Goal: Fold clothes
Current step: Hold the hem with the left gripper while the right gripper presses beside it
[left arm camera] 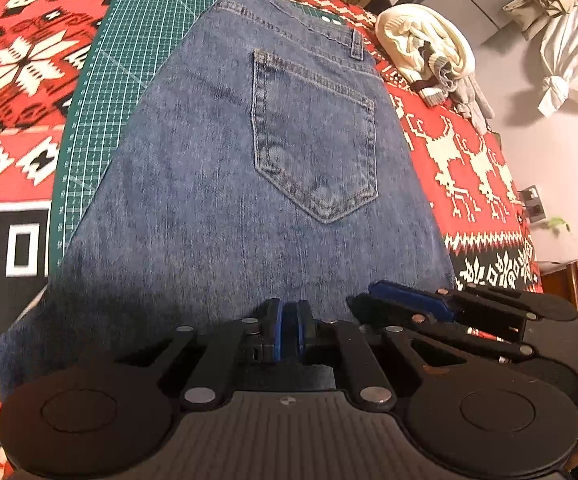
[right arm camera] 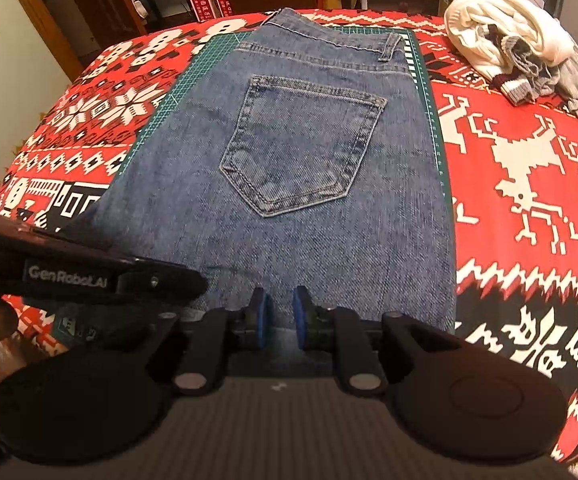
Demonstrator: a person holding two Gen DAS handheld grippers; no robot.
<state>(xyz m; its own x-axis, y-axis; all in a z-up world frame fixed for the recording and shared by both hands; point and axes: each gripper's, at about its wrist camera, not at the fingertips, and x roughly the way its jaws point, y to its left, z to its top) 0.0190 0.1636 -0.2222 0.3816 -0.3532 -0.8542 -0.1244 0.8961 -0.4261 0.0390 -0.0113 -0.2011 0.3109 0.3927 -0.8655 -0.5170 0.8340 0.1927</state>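
While the jeans [left arm camera: 249, 168] lie pocket-up, centre frame on the green cutting mat [left arm camera: 129, 52], left gripper [left arm camera: 290, 332] pads look pinched on denim; right gripper [right arm camera: 279, 318] pads stand apart over the near edge. Step probably: seizing the edge. Next: right closes, both lift toward the waistband.

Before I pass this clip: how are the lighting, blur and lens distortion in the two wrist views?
Left wrist view: warm indoor light, strong fisheye bowing of the cutting mat; a dark shadow falls on the jeans just ahead of the left gripper, and the near denim is smeared. Right wrist view: same warm cast and bowing; pocket stitching on the jeans reads fairly sharp, while the frame edges around the white garment look soft.
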